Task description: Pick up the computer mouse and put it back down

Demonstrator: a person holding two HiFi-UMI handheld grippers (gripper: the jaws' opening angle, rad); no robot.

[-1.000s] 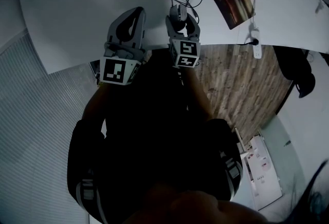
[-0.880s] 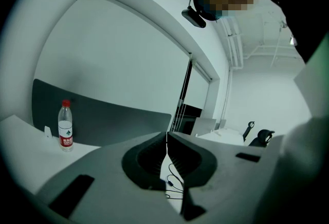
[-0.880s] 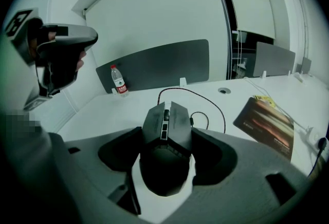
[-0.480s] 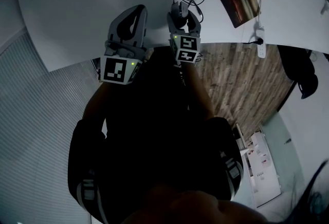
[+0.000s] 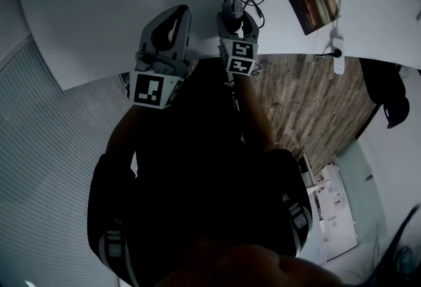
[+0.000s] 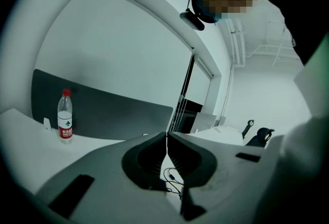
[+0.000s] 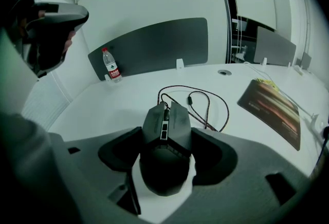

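Two grippers, one computer mouse, one cable, one mouse pad and one water bottle, all on or over a single white table (image 7: pixel 128 97).

The right gripper (image 7: pixel 167 141) has its jaws closed against the two sides of the computer mouse (image 7: pixel 165 124), near the table's front edge. The dark mouse sits between the pads with its nose pointing away. Its cable (image 7: pixel 205 105) lies in loose loops just beyond it.

The left gripper (image 6: pixel 166 138) grasps nothing — its jaws meet with only a hairline slit between them.

The mouse pad (image 7: pixel 271 110) lies well apart to the right. The water bottle (image 7: pixel 109 70) stands upright at the far side, beside a dark panel (image 7: pixel 154 45).

In the head view the right gripper hides most of the mouse. Whether the mouse rests on the table or hangs just above it cannot be told.
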